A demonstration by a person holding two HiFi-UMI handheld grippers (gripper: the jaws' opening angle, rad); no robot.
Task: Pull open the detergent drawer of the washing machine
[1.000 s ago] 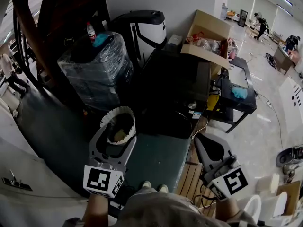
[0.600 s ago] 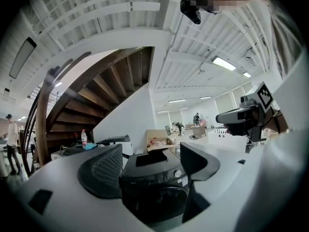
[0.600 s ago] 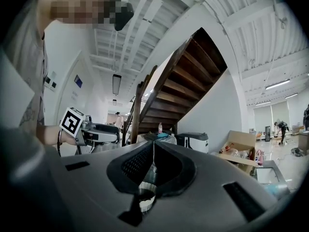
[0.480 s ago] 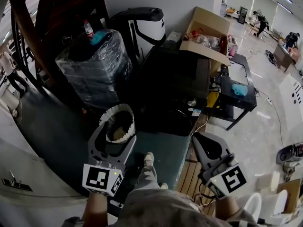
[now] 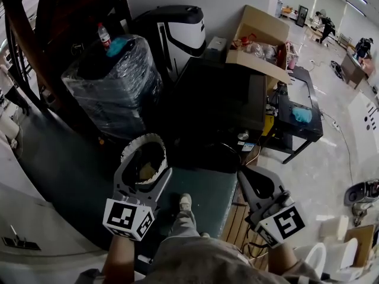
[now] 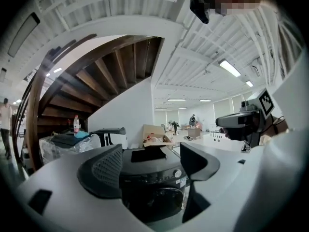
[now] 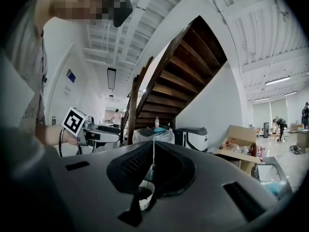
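The dark front-loading washing machine (image 5: 219, 108) stands ahead of me on the floor. In the left gripper view its control panel with a pale knob (image 6: 177, 173) and its round door (image 6: 159, 202) show between the jaws, some way off. The panel is too dark for me to make out the detergent drawer. My left gripper (image 5: 147, 165) (image 6: 150, 166) is open with nothing between its fingers. My right gripper (image 5: 251, 181) (image 7: 153, 151) hangs to the right of it, its pads shut together on nothing. Neither gripper touches the machine.
A white bin (image 5: 144, 155) stands under the left gripper on a green mat (image 5: 204, 194). A plastic-wrapped crate (image 5: 112, 84) and a black-and-white appliance (image 5: 177, 31) stand to the left of the machine. A cardboard box (image 5: 260, 40) and a black table (image 5: 302, 120) lie to its right. A wooden staircase (image 7: 188, 66) rises behind.
A foot has stepped forward onto the green mat. Both grippers have moved a little forward and down toward the washing machine. The right jaws stay shut.
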